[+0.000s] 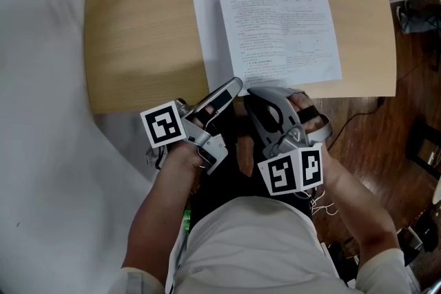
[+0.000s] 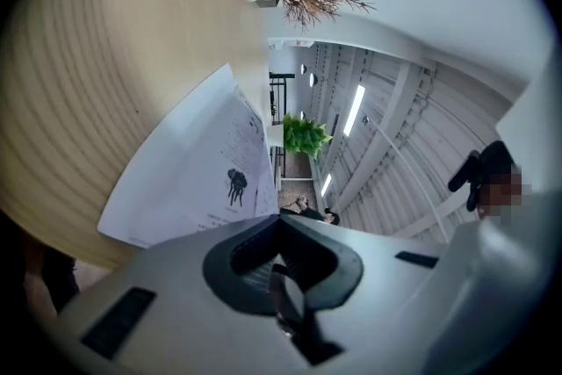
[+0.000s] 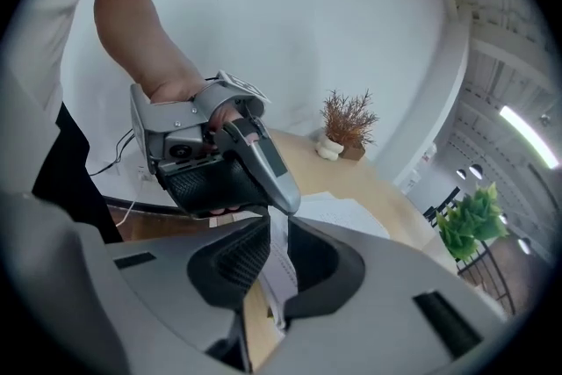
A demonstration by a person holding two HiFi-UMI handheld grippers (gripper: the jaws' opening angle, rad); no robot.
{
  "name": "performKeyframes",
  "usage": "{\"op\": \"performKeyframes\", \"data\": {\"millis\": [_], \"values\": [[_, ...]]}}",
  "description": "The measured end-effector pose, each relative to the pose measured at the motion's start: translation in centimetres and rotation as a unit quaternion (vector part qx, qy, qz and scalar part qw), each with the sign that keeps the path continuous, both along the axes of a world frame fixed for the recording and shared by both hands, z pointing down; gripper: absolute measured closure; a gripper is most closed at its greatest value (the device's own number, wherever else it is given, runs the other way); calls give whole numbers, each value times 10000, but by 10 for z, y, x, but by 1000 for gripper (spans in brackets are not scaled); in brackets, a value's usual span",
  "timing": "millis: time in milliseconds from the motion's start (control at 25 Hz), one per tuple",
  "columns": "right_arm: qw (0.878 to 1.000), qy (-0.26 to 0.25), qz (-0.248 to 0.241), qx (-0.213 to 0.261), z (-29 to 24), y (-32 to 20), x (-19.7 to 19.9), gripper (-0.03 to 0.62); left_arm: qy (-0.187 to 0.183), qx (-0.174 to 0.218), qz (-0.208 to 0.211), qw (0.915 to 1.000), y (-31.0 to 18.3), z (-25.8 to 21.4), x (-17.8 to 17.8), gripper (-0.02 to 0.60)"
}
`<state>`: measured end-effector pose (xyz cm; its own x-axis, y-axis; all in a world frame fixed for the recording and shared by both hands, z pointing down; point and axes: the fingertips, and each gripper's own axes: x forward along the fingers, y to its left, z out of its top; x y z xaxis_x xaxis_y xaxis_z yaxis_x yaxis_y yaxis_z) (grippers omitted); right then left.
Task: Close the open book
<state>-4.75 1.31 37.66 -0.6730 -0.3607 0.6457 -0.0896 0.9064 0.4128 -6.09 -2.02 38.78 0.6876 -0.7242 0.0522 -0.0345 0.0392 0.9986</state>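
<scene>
book (image 1: pixel 275 31): open, flat on the table (image 1: pixel 138 45), right up against the near edge, toward the right corner — not closed yet.
left gripper (image 1: pixel 236 85): jaws fully together, tip at the book's near edge on its left-hand pages. No page visible between the pads, so as far as I can see you're holding nothing.
right gripper (image 1: pixel 257 93): jaws a narrow slit apart, nosed at the same near edge just beside the left one. Paper shows through the slit, not clamped.
risk 1: the closed left tip probably shoves or creases a sheet instead of lifting it.
risk 2: you catch one leaf only — the page flips, the book stays open.
risk 3: any pull toward you drags the book off the near edge.
risk 4: the tips nearly touch; a sweep across could knock them together.
</scene>
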Motion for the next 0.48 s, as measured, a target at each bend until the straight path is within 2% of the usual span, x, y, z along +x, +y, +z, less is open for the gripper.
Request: {"op": "performKeyframes", "data": {"millis": [280,480], "values": [[9976,145,24,679,-6,-3,4,553,-28,47,-19,10000,-2,-9,5,584],[9954,245,71,918,-6,-5,7,553,-96,91,-15,9999,-5,-15,10,584]]}}
